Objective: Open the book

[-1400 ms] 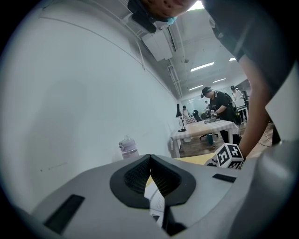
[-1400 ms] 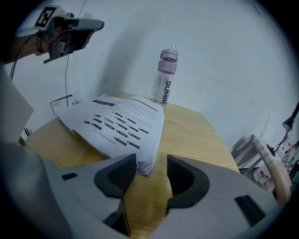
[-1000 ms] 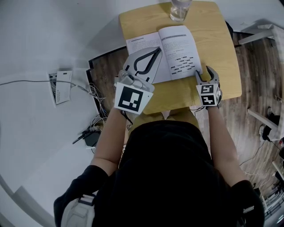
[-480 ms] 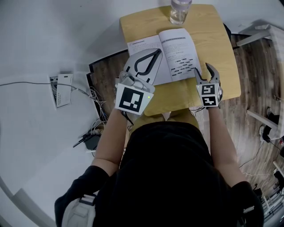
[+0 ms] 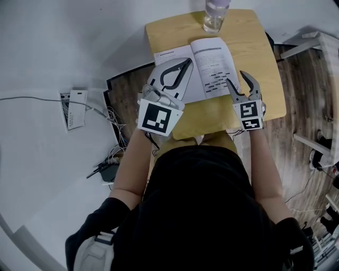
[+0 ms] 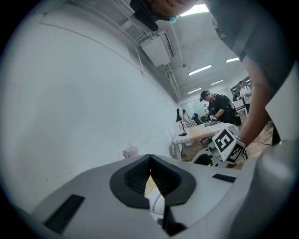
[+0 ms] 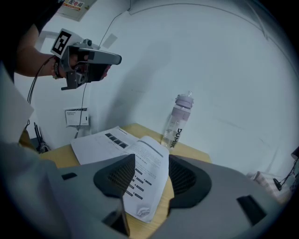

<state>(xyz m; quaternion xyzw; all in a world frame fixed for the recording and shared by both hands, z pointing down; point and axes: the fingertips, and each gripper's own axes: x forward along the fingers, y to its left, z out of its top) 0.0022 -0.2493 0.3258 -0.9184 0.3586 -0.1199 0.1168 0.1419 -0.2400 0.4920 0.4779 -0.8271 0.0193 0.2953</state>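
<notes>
Starting at the left, finds the left gripper (image 5: 186,61) raised above the left page, much where it hung a second ago. Has its jaws pressed together at the tips with nothing caught in them. Shows only a strip of paper below, through the gap behind those tips.

Finds the book (image 5: 211,59) lying open and flat on the small wooden table (image 5: 267,63), spine running near to far, left page reaching the table's left edge. Places a clear bottle (image 5: 214,16) upright at the far edge, just beyond the right page.

Marks the main change on the right. Has the right gripper (image 5: 236,78), a second ago just off the book's near right corner, now farther in and over that corner. Holds its jaws wide apart, with the right page's near edge curling up between the pads (image 7: 116,176). Cannot tell whether either pad touches the paper, but sees no clamping.

Leaves a band of bare wood right of the book, up to the table's rounded right edge. Leaves another along the near edge, under both grippers. Gives little room at the left, with the page at the rim, and little at the far side, with the bottle close. Drops away past the right edge to wood floor (image 5: 310,95).
</notes>
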